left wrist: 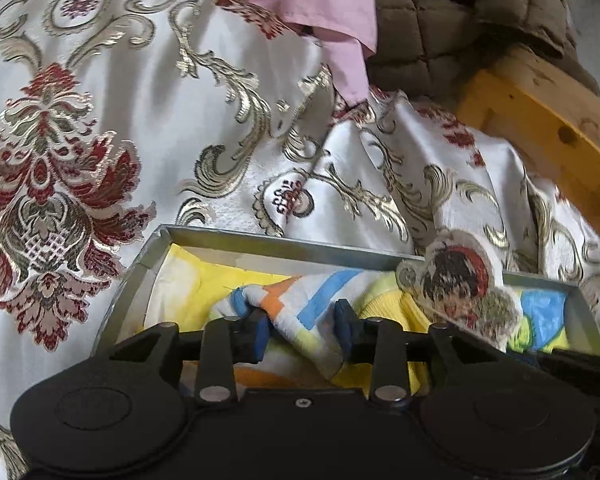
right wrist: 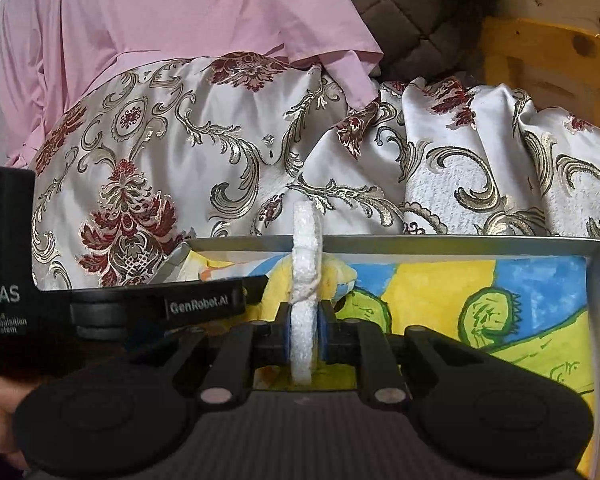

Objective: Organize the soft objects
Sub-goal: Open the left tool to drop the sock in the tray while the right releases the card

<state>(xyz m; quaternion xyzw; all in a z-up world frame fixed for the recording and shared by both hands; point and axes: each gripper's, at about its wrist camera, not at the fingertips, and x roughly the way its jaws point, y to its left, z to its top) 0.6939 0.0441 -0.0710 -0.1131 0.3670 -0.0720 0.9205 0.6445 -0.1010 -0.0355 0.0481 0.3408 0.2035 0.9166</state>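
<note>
Two soft pieces are in play over a shallow grey box. A white foam piece stands on edge between the pads of the right gripper, whose jaws are closed on it, just above the box's middle. Inside the box lies a colourful painted cloth in yellow, blue and green. Its folded end rises between the blue pads of the left gripper, whose jaws stand apart around the fold; whether they pinch it I cannot tell. At the box's far edge begins a white brocade bedspread with red and gold flowers, carrying a pink garment and a brown quilted blanket beside a wooden bed frame.
</note>
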